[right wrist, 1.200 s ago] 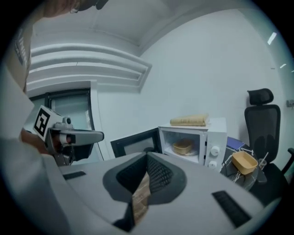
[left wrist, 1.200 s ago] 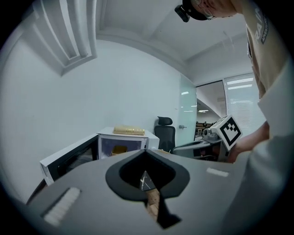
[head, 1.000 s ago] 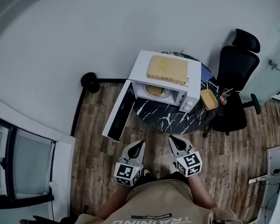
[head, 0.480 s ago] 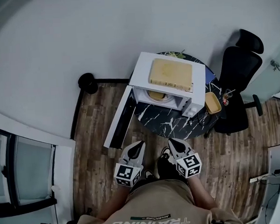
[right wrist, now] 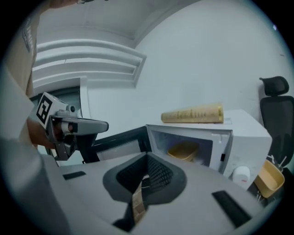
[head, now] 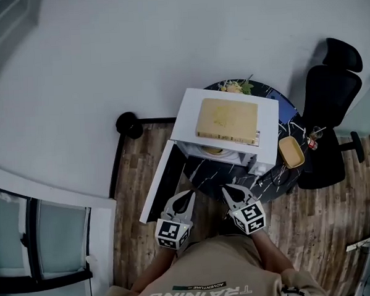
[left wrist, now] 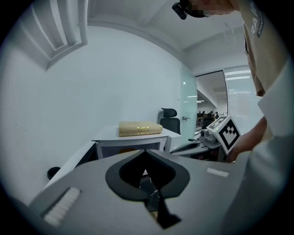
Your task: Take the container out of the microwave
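A white microwave (head: 267, 118) stands on a round black marble table (head: 232, 171) with its door (head: 159, 186) swung open to the left. Inside sits a tan container (right wrist: 183, 149), of which only an edge (head: 213, 150) shows in the head view. My left gripper (head: 182, 200) and right gripper (head: 230, 192) are held side by side at the table's near edge, short of the microwave's opening. Both are shut with nothing in them. In the left gripper view the left gripper (left wrist: 143, 150) points at the microwave (left wrist: 133, 144); the right gripper (right wrist: 148, 155) points at the open cavity.
A tan book-like block (head: 227, 120) lies on top of the microwave. A second tan container (head: 291, 152) sits on the table right of it, with a plant (head: 236, 86) behind. A black office chair (head: 329, 124) stands to the right. The floor is wooden.
The person has stepped toward the microwave, so both grippers now reach the table's near edge. Both stay shut and side by side.
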The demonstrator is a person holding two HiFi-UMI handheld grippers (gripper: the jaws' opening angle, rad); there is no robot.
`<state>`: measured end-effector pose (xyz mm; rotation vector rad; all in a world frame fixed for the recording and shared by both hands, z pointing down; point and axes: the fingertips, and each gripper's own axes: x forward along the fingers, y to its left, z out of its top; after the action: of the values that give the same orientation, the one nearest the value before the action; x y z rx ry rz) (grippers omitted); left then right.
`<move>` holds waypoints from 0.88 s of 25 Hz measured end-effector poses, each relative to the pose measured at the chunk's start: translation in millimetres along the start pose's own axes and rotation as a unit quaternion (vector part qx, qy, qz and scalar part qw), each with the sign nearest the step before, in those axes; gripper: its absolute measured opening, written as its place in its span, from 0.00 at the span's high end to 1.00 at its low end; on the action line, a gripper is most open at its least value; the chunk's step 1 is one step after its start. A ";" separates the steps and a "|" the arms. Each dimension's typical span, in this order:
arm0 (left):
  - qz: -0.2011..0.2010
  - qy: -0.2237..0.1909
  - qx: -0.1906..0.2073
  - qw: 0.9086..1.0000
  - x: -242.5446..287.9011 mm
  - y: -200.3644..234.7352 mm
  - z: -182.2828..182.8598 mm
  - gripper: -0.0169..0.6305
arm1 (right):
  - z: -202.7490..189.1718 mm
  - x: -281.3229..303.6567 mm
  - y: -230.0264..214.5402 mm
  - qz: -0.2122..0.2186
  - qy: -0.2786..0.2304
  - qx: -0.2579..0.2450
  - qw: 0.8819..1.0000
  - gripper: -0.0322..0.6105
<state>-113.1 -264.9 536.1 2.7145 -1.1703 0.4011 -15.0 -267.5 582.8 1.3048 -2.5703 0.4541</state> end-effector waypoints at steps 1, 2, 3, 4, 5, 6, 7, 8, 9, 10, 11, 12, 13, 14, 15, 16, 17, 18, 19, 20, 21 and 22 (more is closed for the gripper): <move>0.001 0.002 0.003 1.000 8.4 1.5 2.6 0.96 | 1.7 3.3 -6.1 0.006 0.002 -0.001 1.000 0.94; 0.003 0.005 0.006 1.000 16.6 2.8 4.6 0.96 | 3.1 6.4 -11.4 0.013 0.004 0.000 1.000 0.94; 0.004 0.008 0.010 1.000 25.0 4.3 5.9 0.96 | 4.2 10.0 -16.3 0.019 0.006 0.000 1.000 0.94; 0.005 0.011 0.014 1.000 33.6 6.4 6.8 0.96 | 5.4 14.1 -21.0 0.024 0.008 0.000 1.000 0.94; 0.007 0.014 0.018 1.000 42.5 8.6 7.7 0.96 | 6.6 18.5 -25.7 0.030 0.009 0.000 1.000 0.94; 0.008 0.016 0.019 1.000 51.2 10.6 8.1 0.96 | 7.6 22.6 -30.0 0.035 0.010 0.000 0.999 0.94; 0.008 0.019 0.019 1.000 59.4 12.6 7.9 0.96 | 8.5 26.4 -33.8 0.040 0.011 -0.002 0.999 0.94; 0.009 0.022 0.017 1.000 67.2 14.6 7.6 0.96 | 9.4 29.7 -37.0 0.045 0.013 -0.007 0.999 0.94; 0.010 0.024 0.015 1.000 74.8 16.4 7.2 0.96 | 10.5 32.6 -40.1 0.050 0.014 -0.013 0.999 0.94; 0.010 0.027 0.013 0.999 82.1 17.9 6.5 0.96 | 12.1 34.9 -43.3 0.055 0.015 -0.022 0.998 0.94; 0.009 0.030 0.013 0.999 89.0 18.6 5.6 0.96 | 13.2 36.4 -46.8 0.059 0.017 -0.028 0.998 0.94; 0.005 0.034 0.015 0.999 94.9 18.4 4.7 0.96 | 13.1 37.3 -50.5 0.063 0.020 -0.032 0.997 0.94; 0.001 0.039 0.020 0.999 99.6 18.1 3.5 0.96 | 12.8 37.8 -53.7 0.065 0.022 -0.032 0.997 0.94; -0.005 0.045 0.032 0.998 103.4 18.2 1.7 0.96 | 13.5 38.2 -56.4 0.066 0.023 -0.031 0.997 0.94; -0.011 0.052 0.050 0.997 107.0 19.0 -0.2 0.96 | 15.1 38.6 -58.6 0.064 0.022 -0.029 0.997 0.94; -0.017 0.060 0.073 0.995 111.2 20.4 -1.9 0.96 | 17.4 39.3 -60.6 0.062 0.021 -0.027 0.997 0.94; -0.022 0.067 0.095 0.993 116.2 22.2 -3.5 0.96 | 19.8 39.9 -62.6 0.059 0.020 -0.024 0.998 0.94; -0.028 0.074 0.115 0.990 121.3 24.3 -5.9 0.96 | 21.9 40.3 -64.0 0.055 0.019 -0.021 0.998 0.94; -0.033 0.080 0.130 0.988 125.9 26.3 -9.9 0.96 | 23.4 40.2 -64.3 0.052 0.019 -0.019 0.998 0.94; -0.039 0.086 0.143 0.985 130.0 28.3 -14.8 0.96 | 24.2 39.8 -63.7 0.048 0.019 -0.017 0.999 0.94; -0.045 0.091 0.158 0.982 134.1 30.3 -19.1 0.96 | 25.1 39.3 -62.7 0.042 0.018 -0.016 0.999 0.94; -0.051 0.096 0.174 0.979 138.7 32.0 -22.4 0.96 | 26.9 38.6 -61.5 0.036 0.016 -0.014 0.999 0.94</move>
<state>-49.2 -376.6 601.0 2.9226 -0.9841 0.9069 11.0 -340.4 581.3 1.1885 -2.5938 0.4464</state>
